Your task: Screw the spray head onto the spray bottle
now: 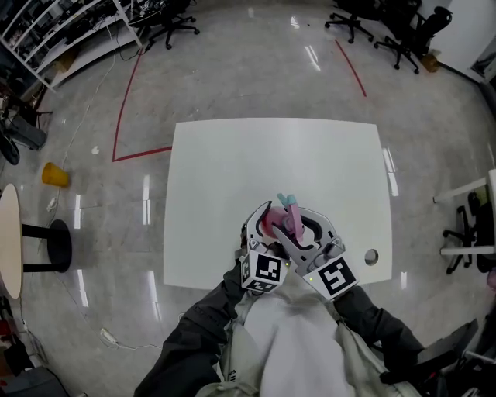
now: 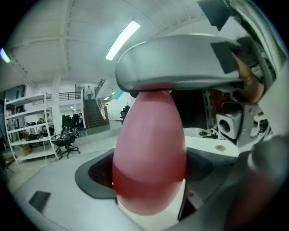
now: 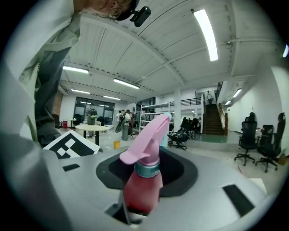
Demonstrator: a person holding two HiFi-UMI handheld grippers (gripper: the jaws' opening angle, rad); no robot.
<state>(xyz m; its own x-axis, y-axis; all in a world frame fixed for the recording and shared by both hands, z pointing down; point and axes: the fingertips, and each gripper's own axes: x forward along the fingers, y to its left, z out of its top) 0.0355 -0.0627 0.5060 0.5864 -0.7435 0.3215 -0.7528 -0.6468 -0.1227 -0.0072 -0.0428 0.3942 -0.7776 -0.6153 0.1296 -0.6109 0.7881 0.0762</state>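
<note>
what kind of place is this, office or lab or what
Probably a big open lab or workshop hall: shelving racks along one side, wheeled office chairs on a polished floor marked with red tape, and a staircase to an upper level.

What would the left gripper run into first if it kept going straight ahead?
The spray bottle, clamped between the jaws of the left gripper, lies directly in that line.

1. The spray bottle (image 2: 149,153): smooth, glossy, translucent pink plastic.
2. The spray head (image 3: 149,135): matt pink plastic, with a shinier teal collar (image 3: 147,169).
3. The table (image 1: 232,170): white, smooth, matt top.
4. The floor (image 1: 256,62): hard, polished, glossy.
</note>
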